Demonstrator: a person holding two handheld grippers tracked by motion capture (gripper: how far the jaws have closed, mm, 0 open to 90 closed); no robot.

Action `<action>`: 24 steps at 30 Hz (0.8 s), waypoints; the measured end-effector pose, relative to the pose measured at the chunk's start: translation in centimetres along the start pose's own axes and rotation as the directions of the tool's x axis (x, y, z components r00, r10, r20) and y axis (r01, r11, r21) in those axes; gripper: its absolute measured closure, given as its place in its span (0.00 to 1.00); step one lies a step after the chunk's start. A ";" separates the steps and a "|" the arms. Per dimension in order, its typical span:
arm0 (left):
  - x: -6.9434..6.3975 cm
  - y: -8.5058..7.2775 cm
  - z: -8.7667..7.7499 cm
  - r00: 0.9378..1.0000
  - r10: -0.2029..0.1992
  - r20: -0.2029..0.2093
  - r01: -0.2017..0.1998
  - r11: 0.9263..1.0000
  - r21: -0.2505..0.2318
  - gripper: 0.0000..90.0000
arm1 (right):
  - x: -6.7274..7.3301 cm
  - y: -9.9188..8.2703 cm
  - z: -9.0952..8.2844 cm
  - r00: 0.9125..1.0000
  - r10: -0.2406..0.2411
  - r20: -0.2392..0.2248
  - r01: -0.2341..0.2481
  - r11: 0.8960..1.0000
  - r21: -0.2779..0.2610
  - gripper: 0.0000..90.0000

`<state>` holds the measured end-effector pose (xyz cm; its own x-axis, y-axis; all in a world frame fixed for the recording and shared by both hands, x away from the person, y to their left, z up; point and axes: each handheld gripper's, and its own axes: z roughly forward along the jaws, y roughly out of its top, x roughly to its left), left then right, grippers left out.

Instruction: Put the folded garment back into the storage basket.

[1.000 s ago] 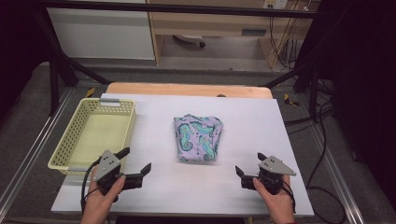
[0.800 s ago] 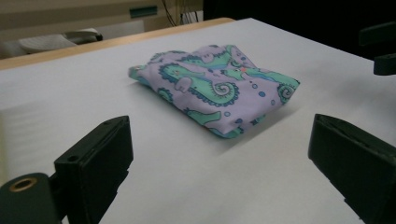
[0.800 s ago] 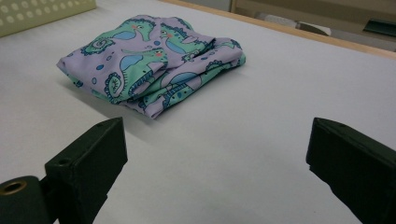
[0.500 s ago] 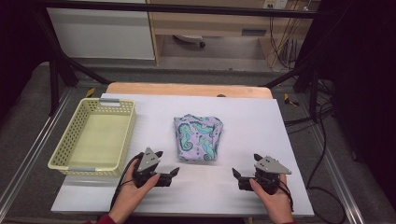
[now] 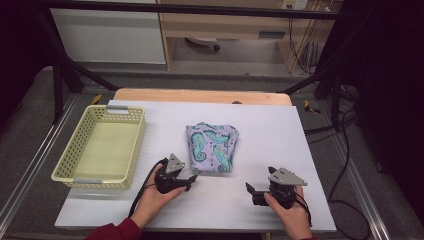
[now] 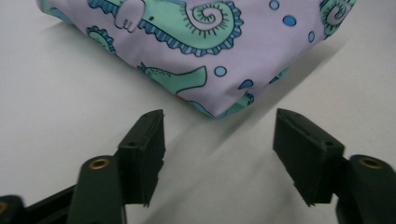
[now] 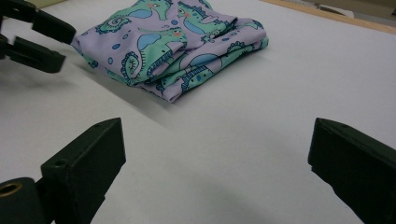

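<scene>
A folded cloth (image 5: 212, 147), lilac with green seahorses, lies near the middle of the white table (image 5: 310, 150), well apart from both edges. To its left stands a pale yellow basket (image 5: 131, 145), open side up and with nothing in it; set that close, it looks like the place the cloth is meant to go.

The left gripper (image 5: 192, 178) sits low on the table just beside the cloth's near left corner, with its jaws pointed right and toward that corner. In the left gripper view the corner (image 6: 224, 105) lies just ahead of the black jaws and about midway between them, not yet inside. The jaws have just been closing and now stand partly spread, with only bare table between them. I judge the narrower gap suits the thin stack of folds, so the pads need only a short squeeze once the corner slides in. Coming in low and level with the table probably lets the lower layers be caught together instead of only the top fold.

The right gripper (image 5: 251, 191) rests near the front edge, right of the cloth and apart from it. Its jaws are spread wide on nothing, and its view looks across the table at the cloth (image 7: 177, 42), with the left gripper's jaws (image 7: 35, 39) at the far left. It seems to be waiting, leaving the lift to the left hand (image 5: 152, 197).
</scene>
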<state>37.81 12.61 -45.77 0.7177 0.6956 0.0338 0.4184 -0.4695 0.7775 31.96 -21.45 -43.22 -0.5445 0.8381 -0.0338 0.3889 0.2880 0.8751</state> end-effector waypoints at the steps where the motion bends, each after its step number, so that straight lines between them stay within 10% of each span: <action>1: -0.1 0.2 0.3 1.000 0.013 -0.004 -0.013 1.000 0.015 0.45 | 0.0 0.0 0.1 1.000 0.002 -0.004 -0.002 1.000 0.003 0.05; 15: 0.7 1.1 1.6 0.998 -0.061 0.034 0.060 0.998 0.014 0.92 | 0.5 0.2 0.5 0.999 0.003 -0.039 -0.003 1.000 0.010 0.05; 24: 0.6 0.8 0.8 0.995 -0.053 0.088 0.050 0.998 0.035 0.96 | 1.5 0.5 0.6 0.998 -0.017 -0.052 0.018 1.000 0.023 0.05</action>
<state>39.05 12.21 -45.68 0.7404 0.6691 -0.0631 0.4735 -0.4528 0.7555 31.83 -19.79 -43.18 -0.5891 0.8077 -0.0231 0.3962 0.3136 0.8629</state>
